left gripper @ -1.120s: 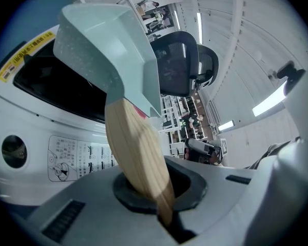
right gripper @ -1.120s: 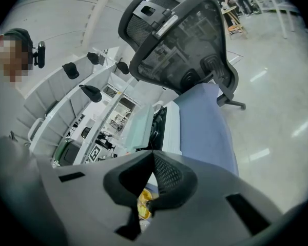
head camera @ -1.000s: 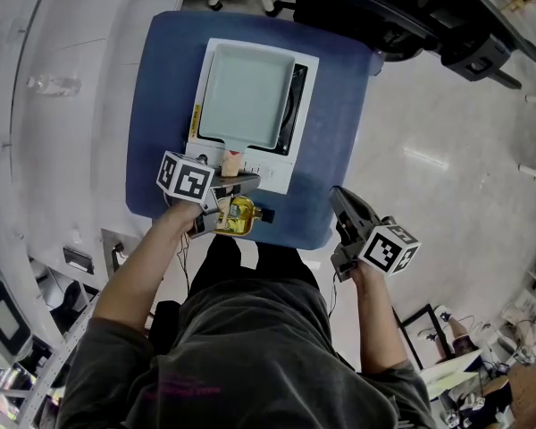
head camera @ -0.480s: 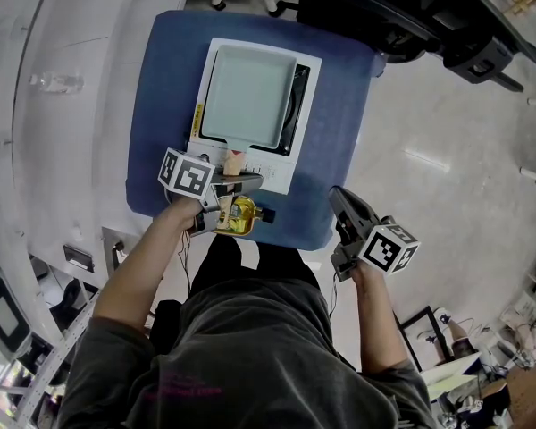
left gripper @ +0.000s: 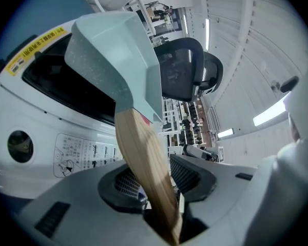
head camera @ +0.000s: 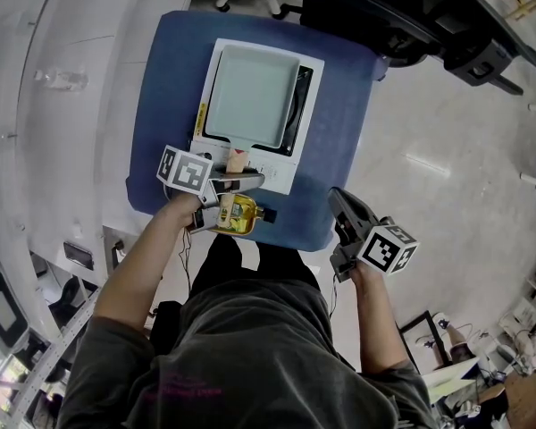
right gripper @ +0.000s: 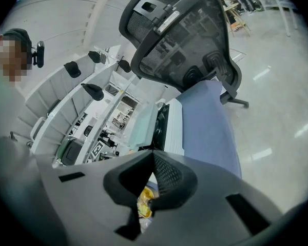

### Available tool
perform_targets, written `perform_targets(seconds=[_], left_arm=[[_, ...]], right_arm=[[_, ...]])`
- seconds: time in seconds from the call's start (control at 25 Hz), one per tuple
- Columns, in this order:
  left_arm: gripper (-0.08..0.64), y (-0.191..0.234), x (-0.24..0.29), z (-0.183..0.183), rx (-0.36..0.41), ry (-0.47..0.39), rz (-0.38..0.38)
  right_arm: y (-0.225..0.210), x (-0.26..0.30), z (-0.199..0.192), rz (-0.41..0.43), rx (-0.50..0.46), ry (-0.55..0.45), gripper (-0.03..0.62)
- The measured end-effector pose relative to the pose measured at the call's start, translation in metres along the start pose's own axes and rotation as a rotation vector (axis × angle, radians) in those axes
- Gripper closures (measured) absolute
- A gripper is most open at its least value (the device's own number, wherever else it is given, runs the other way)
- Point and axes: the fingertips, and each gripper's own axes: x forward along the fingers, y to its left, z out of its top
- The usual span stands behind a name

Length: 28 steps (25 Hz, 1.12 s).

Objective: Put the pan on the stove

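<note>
A square pale green pan (head camera: 250, 95) lies on the white stove (head camera: 299, 164) on the blue table. Its wooden handle (head camera: 236, 161) points toward me. In the left gripper view the pan (left gripper: 118, 50) rises ahead and the handle (left gripper: 143, 163) runs down between the pads (left gripper: 187, 173). My left gripper (head camera: 243, 182) has just been opening its jaws; the handle is between them with a gap on either side. My right gripper (head camera: 338, 195) hovers off the table's near right corner, away from the pan, its jaws together and empty (right gripper: 153, 160).
The blue table (head camera: 339, 123) carries only the stove, whose control panel (left gripper: 77, 152) faces me. A black office chair (right gripper: 185, 35) stands beyond the table's far edge. A white curved counter (head camera: 62, 105) runs along the left. Pale floor (head camera: 447, 150) lies to the right.
The left gripper's marker cube has tipped slightly and its jaws sit a little looser round the handle. Pan, stove and right gripper stay where they were.
</note>
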Motion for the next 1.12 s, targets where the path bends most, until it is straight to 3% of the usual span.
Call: perform_targets(seconds=[0.24,0.6,0.8,0.96,1.12], left_arm=[[0.322,0.001,-0.014,-0.001,0.025,-0.026,0.038],[0.293,0.000,-0.048,0.001,0.068,-0.107,0.114],[0.291,0.000,-0.081,0.003,0.154,-0.163,0.220],[0.299,-0.013,-0.103,0.008,0.220,-0.234,0.243],[0.353,-0.033,-0.128,0.013,0.308,-0.322,0.267]], right_arm=[[0.005,0.003,0.001,0.014,-0.011,0.003,0.589],[0.016,0.008,0.004,0.035,-0.038,0.005,0.589],[0.032,0.012,0.007,0.051,-0.064,-0.010,0.589],[0.048,0.013,0.007,0.061,-0.087,-0.023,0.589],[0.067,0.012,0.003,0.063,-0.109,-0.039,0.589]])
